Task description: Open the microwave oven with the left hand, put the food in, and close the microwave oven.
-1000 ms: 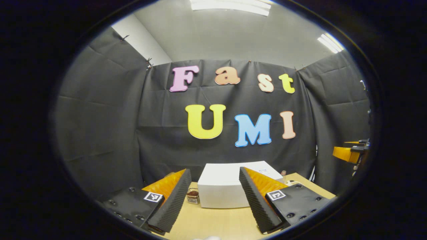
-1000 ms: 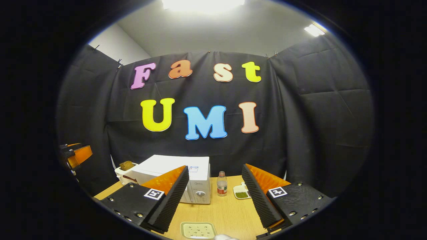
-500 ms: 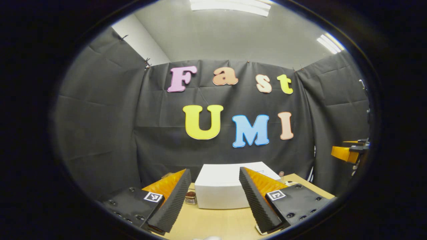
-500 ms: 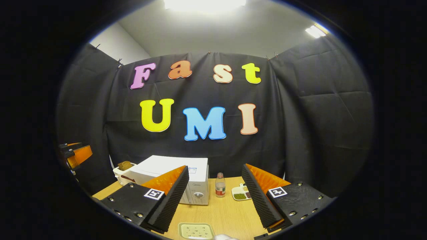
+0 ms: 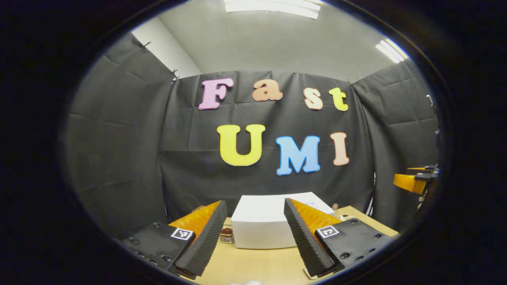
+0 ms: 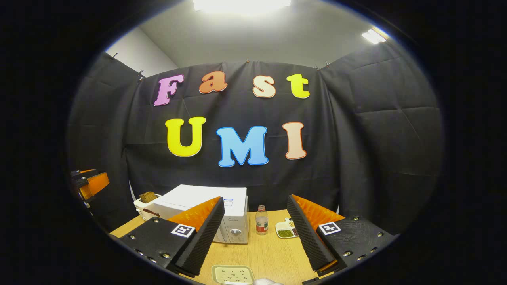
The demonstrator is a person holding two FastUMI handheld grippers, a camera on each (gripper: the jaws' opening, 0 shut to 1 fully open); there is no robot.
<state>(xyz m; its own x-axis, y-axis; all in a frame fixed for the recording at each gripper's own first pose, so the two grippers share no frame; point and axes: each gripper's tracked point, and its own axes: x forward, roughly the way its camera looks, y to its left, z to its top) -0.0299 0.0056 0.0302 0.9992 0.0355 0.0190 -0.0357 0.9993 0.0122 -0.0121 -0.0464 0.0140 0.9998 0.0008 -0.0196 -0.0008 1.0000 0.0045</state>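
Observation:
A white microwave (image 5: 259, 229) stands at the back of the wooden table (image 5: 253, 265), straight beyond my left gripper (image 5: 253, 247), which is open and holds nothing. In the right gripper view the microwave (image 6: 198, 198) is left of centre. Its knob panel (image 6: 237, 230) shows, but one of my own fingers hides most of the door. My right gripper (image 6: 257, 243) is open and holds nothing, well short of the oven. A pale square plate (image 6: 233, 274) lies on the table just below it. Each gripper shows at the other view's edge: the right gripper (image 5: 414, 181), the left gripper (image 6: 89, 184).
A toaster with bread (image 6: 146, 201) stands left of the microwave. A small bottle (image 6: 261, 224) and a little dish of green bits (image 6: 287, 229) sit to its right. A small jar (image 5: 226, 235) sits by the oven's left corner. Black cloth walls close in the table.
Both views have shifted only slightly; the microwave sits a touch further left in the left gripper view. Both grippers stay open, holding nothing.

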